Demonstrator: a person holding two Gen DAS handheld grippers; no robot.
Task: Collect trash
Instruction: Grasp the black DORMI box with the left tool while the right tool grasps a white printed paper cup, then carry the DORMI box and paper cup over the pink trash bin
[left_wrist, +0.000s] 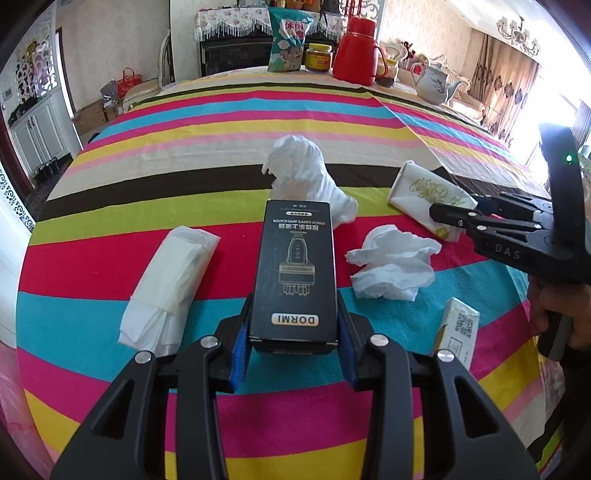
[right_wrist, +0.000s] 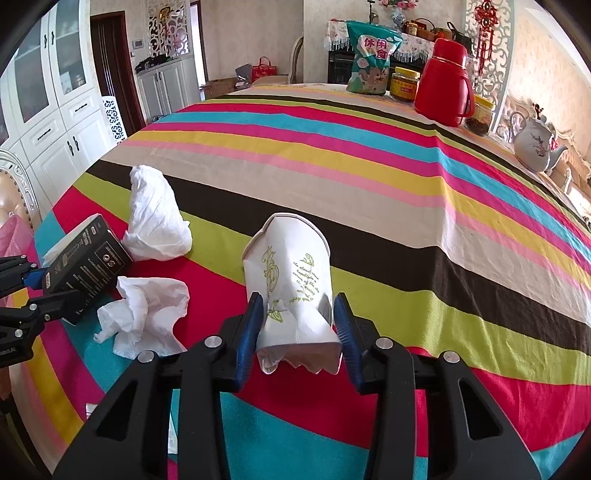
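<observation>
My left gripper (left_wrist: 293, 332) is shut on the near end of a black "DORMI" box (left_wrist: 295, 266), its blue pads pressing both long sides. From the right wrist view the same box (right_wrist: 85, 266) tilts up off the striped tablecloth in the left gripper (right_wrist: 33, 291). My right gripper (right_wrist: 299, 321) is shut on a crushed white paper cup (right_wrist: 291, 266) with green print, squeezed near its base. In the left wrist view the right gripper (left_wrist: 454, 218) holds that cup (left_wrist: 424, 192) at the right. Two crumpled tissues (left_wrist: 395, 266) (left_wrist: 306, 173) lie between and beyond the grippers.
A white wrapped pack (left_wrist: 170, 288) lies left of the box and a small carton with a QR code (left_wrist: 458, 328) lies to its right. At the table's far edge stand a snack bag (left_wrist: 288, 40), a jar (left_wrist: 317, 57), a red thermos (left_wrist: 356, 51) and a teapot (left_wrist: 434, 85).
</observation>
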